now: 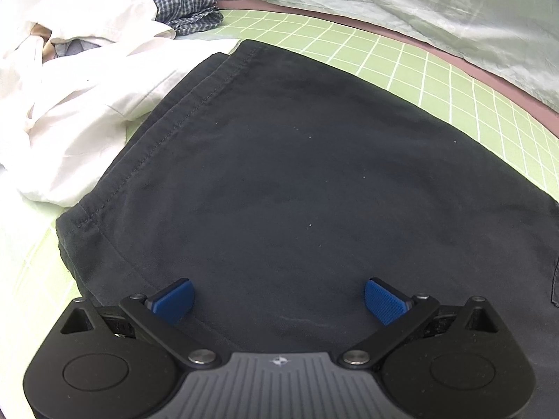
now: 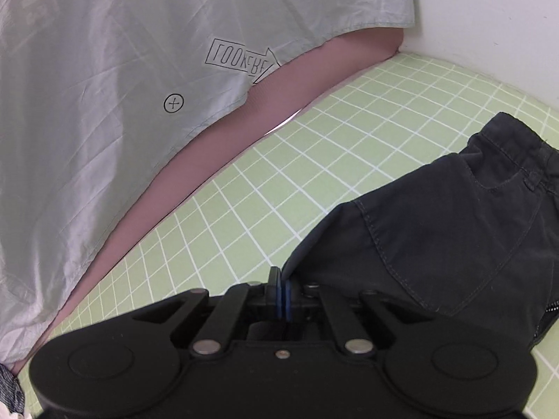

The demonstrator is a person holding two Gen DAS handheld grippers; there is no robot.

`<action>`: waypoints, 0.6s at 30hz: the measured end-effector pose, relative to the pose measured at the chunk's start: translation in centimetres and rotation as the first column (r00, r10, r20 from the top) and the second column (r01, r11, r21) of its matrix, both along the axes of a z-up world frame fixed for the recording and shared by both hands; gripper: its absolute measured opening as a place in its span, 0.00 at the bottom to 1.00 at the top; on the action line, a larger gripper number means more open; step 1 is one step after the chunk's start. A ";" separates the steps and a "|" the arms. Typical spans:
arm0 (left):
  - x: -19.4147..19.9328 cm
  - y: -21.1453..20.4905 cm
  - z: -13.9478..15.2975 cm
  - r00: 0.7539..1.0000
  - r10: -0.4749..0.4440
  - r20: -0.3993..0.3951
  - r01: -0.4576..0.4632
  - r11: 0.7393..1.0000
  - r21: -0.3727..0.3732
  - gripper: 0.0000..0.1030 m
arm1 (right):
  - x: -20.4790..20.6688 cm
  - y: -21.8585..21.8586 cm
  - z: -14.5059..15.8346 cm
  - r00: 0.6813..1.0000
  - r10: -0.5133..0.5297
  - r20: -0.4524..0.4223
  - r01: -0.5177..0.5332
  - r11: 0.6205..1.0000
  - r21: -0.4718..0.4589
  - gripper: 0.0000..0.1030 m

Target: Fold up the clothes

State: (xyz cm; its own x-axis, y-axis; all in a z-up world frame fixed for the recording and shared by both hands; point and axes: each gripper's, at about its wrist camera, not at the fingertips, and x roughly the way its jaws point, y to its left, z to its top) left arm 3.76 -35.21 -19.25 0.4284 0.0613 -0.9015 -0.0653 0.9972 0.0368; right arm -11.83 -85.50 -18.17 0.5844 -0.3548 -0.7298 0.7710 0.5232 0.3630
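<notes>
My left tongs (image 1: 279,302) hang spread wide over the dark shorts (image 1: 297,181), the blue pads (image 1: 384,300) apart and pinching nothing. The shorts lie flat on the green grid mat (image 1: 454,90), their stitched hem running up the left side of the left wrist view. Left of them sits a heap of white cloth (image 1: 70,104), its edge touching the hem, and behind that a checked garment (image 1: 185,3) lies crumpled. A pale grey sheet (image 1: 419,10) lies across the far side, beyond a strip of pink (image 1: 489,73).

My right tongs (image 2: 282,291) are pressed together, blue pads meeting. The folded edge of the shorts (image 2: 436,237) bulges up just right of the tips and touches them; I cannot tell whether any cloth sits between the pads. From this side the shorts show a pocket seam and a gathered waistband at the far right, and a zip near the lower right edge. The mat (image 2: 314,160) is bare ahead and left of the tips. The grey sheet (image 2: 104,87) carries a boxed printed label with an arrow and a small circled cross. A white wall (image 2: 489,17) rises behind the mat.
</notes>
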 end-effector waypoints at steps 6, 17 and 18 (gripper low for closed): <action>-0.1 1.5 1.6 0.998 0.035 0.060 -0.038 0.998 0.047 0.99 | 2.4 0.5 -3.9 0.986 0.098 -0.135 -0.101 0.995 -0.015 0.31; 1.3 10.4 2.2 0.972 0.213 0.093 -0.222 0.971 0.090 0.75 | -3.4 8.4 -3.5 0.951 0.094 -0.295 -0.156 0.968 -0.195 0.71; 1.5 11.0 2.0 0.972 0.215 0.091 -0.223 0.971 0.088 0.75 | -3.5 9.2 -4.1 0.939 0.103 -0.328 -0.176 0.964 -0.199 0.71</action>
State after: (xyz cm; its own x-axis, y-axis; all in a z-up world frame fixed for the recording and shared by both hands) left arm 5.22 -24.17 -17.28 0.4650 0.2473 -0.8500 -0.2883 0.9502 0.1187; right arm -15.33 -76.27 -22.23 0.3950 -0.4601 -0.7951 0.7393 0.6730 -0.0222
